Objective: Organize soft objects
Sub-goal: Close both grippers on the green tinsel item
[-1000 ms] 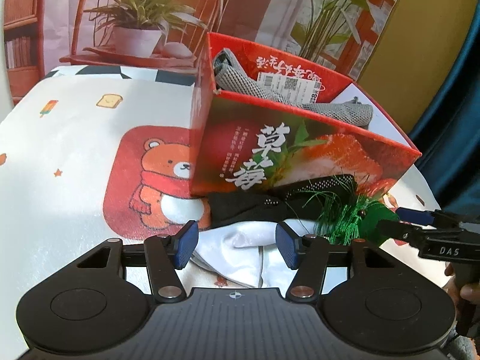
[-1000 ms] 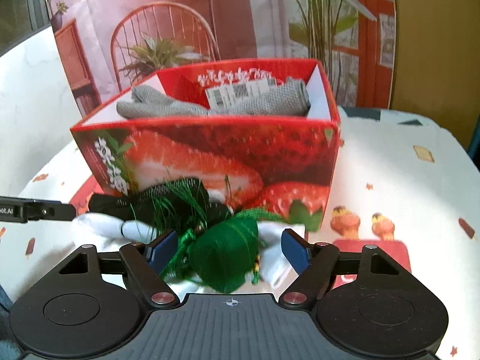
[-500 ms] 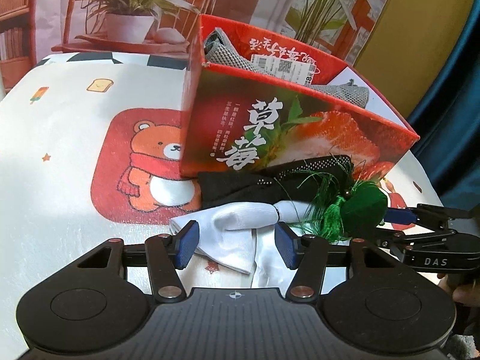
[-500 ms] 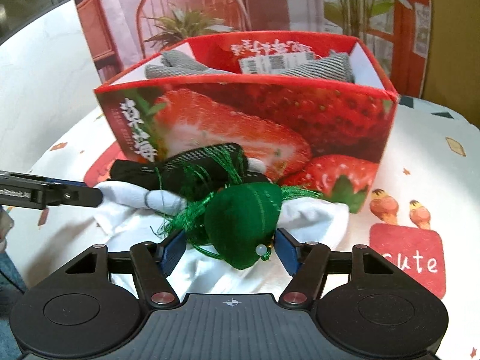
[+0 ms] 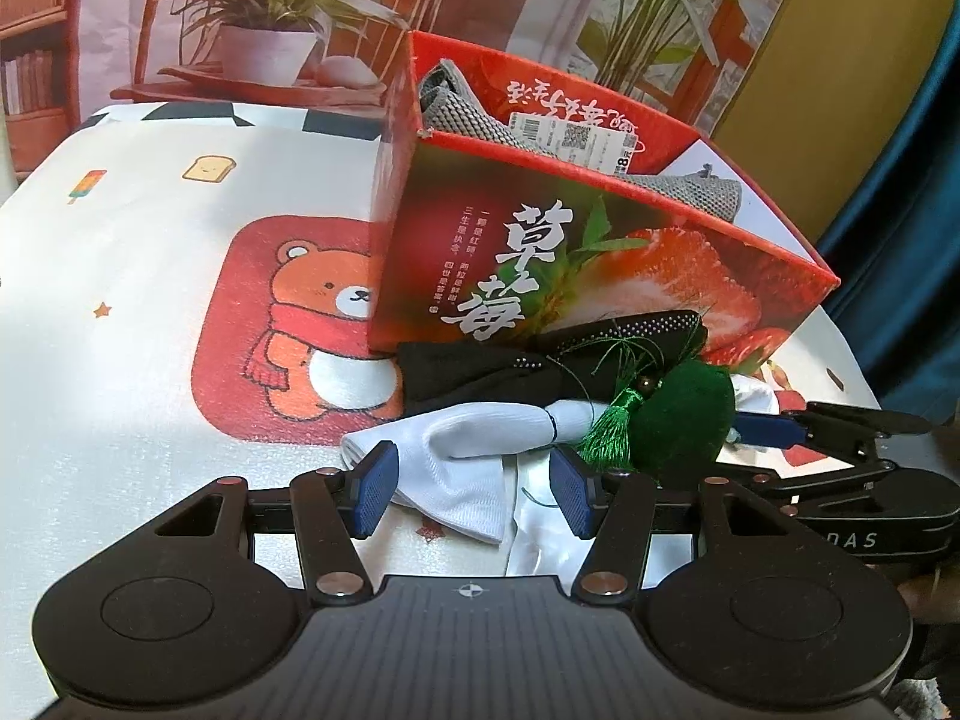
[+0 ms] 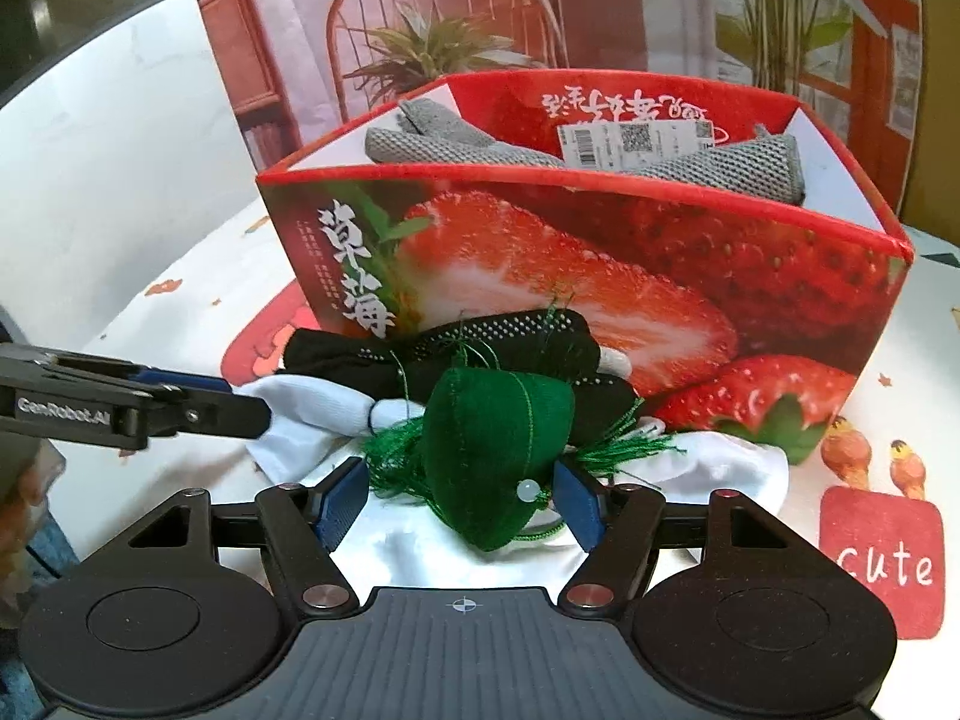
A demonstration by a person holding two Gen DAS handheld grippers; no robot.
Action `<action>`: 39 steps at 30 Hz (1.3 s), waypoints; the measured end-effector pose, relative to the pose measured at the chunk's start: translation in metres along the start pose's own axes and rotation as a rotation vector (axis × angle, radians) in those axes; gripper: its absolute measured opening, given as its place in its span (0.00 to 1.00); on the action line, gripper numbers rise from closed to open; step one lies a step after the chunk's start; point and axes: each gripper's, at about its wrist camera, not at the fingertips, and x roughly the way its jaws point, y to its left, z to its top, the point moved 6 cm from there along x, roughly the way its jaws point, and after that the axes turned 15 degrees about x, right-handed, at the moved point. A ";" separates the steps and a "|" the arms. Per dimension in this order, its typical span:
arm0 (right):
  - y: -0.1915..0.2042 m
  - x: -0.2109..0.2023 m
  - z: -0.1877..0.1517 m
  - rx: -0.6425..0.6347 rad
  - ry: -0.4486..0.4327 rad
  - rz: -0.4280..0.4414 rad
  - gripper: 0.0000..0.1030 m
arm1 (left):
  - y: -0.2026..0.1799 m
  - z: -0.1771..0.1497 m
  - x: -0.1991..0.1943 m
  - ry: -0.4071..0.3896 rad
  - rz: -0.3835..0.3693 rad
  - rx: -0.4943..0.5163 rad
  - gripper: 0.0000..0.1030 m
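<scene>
Probably a home: a table [image 5: 150, 228] under a cartoon bear-print tablecloth [image 5: 312, 324], though the chair [image 6: 444, 12] and potted plant [image 5: 270, 18] behind look like a printed backdrop.

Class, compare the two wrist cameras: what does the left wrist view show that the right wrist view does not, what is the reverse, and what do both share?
Only the left wrist view shows the bear print and the toast print on the tablecloth. Only the right wrist view shows the red "cute" patch and the two bird prints. Both show the strawberry box holding the grey mesh cloth, the black glove, the white sock and the green tasselled pouch.
</scene>
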 end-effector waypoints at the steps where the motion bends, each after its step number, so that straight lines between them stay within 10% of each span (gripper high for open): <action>1: -0.002 0.000 -0.001 0.005 0.004 0.000 0.62 | 0.000 0.000 0.000 0.000 -0.002 0.000 0.57; 30: -0.016 -0.005 -0.002 -0.059 -0.029 0.041 0.52 | -0.080 0.043 0.046 0.005 -0.225 0.105 0.57; 39: -0.004 0.013 0.001 -0.052 -0.006 0.079 0.44 | -0.076 0.045 0.053 0.000 -0.246 0.101 0.42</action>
